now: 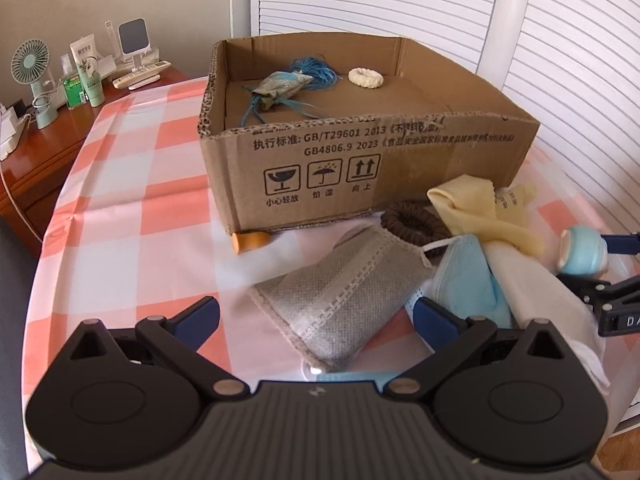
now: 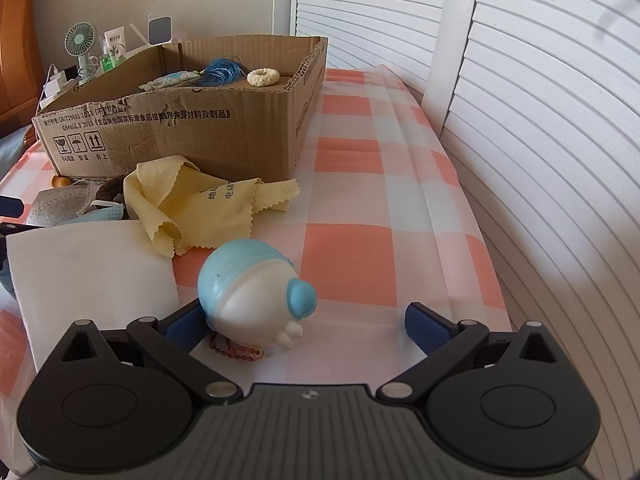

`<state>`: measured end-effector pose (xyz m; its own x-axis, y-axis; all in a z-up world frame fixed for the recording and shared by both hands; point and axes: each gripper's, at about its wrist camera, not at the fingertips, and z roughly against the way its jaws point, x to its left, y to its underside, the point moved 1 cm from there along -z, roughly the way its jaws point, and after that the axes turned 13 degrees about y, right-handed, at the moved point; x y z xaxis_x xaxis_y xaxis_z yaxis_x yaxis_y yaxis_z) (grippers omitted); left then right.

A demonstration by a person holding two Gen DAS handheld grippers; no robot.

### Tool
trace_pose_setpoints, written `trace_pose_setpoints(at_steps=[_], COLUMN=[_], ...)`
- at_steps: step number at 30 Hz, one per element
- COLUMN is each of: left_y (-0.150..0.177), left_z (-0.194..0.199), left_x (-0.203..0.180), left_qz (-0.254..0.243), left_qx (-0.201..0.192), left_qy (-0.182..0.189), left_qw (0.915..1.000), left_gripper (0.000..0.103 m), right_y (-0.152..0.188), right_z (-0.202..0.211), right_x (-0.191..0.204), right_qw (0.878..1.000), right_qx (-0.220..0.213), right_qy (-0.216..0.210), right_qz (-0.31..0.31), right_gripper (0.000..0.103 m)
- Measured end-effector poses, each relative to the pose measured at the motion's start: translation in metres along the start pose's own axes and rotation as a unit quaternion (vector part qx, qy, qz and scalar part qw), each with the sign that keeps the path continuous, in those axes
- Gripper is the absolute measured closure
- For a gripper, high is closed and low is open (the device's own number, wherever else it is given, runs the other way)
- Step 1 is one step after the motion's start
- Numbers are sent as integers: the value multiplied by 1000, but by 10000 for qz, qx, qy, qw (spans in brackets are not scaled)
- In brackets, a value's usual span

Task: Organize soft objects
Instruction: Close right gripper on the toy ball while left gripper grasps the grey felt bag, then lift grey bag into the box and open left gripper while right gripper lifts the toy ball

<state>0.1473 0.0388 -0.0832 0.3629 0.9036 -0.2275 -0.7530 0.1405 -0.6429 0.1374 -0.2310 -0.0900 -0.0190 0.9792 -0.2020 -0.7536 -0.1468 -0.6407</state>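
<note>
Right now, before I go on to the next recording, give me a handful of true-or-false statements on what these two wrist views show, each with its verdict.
1. The cardboard box already holds a cream ring. True.
2. The right gripper is shut on the blue-and-white toy. False: its jaws are wide open, with the toy lying on the cloth between them, near the left finger.
3. The left gripper is open over the grey pouch. True.
4. The yellow cloth lies inside the box. False: it lies on the checked tablecloth in front of the box.
5. The brown hair tie is in the box. False: it lies outside, by the box's front wall.
</note>
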Motion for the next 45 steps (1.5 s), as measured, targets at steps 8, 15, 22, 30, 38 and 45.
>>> trace_pose_setpoints(at_steps=[8,15,22,30,38,45], left_y=[-6,-6,-3,1,1,0], left_z=[-8,-5,2,12,13,18], left_x=[1,-1,-1,7,6,4], left_qz=[-111,-155,-136,28,4,-56], left_qx=[-6,-74,-62,-117,-122,-139], left_qy=[194,246,154,26,40,71], left_qw=[9998,9995,9998,9999,9999,9999], left_gripper=[18,40,45,47,50,57], right_y=[1,2,1,-1,-3,-3], right_z=[1,2,6,17,24,32], right_x=[0,1,6,15,19,18], right_qw=[10000,10000,9996,9983,9971,9966], right_qx=[-51,-98,-169,-363,-430,-480], right_qy=[-6,0,15,-156,-338,-423], right_qz=[-3,20,242,437,520,521], right_gripper=[0,0,0,24,49,52])
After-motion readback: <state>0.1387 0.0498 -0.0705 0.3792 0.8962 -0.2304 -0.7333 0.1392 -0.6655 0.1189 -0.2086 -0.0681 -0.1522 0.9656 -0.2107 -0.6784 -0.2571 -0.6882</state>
